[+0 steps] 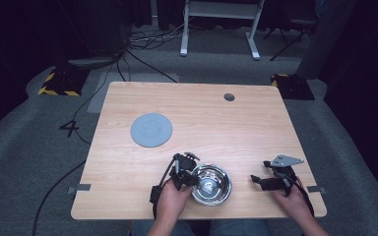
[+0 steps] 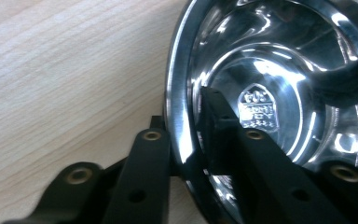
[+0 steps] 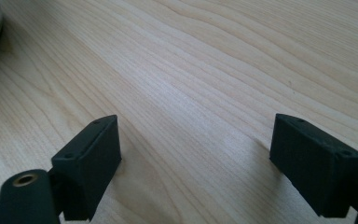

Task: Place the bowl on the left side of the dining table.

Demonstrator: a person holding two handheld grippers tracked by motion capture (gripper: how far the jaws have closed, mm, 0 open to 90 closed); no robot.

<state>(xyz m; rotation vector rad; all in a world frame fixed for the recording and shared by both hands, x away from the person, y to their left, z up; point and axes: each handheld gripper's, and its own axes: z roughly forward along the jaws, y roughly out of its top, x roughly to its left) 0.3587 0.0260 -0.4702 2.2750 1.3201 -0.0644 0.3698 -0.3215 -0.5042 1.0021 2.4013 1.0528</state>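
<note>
A shiny steel bowl (image 1: 211, 184) stands near the front edge of the wooden table (image 1: 202, 113). My left gripper (image 1: 193, 179) is at the bowl's left side, shut on its rim. In the left gripper view one black jaw lies outside the wall and the other inside the bowl (image 2: 279, 70), with the rim pinched between them at my left gripper (image 2: 182, 114). A stamped mark shows on the bowl's bottom. My right gripper (image 1: 261, 172) rests to the right of the bowl, apart from it. It is open (image 3: 196, 144), with bare wood between its pads.
A flat grey round disc (image 1: 151, 130) lies on the table's left half, behind the bowl. A small dark hole (image 1: 229, 97) sits near the far edge. Cables run over the grey floor to the left of the table.
</note>
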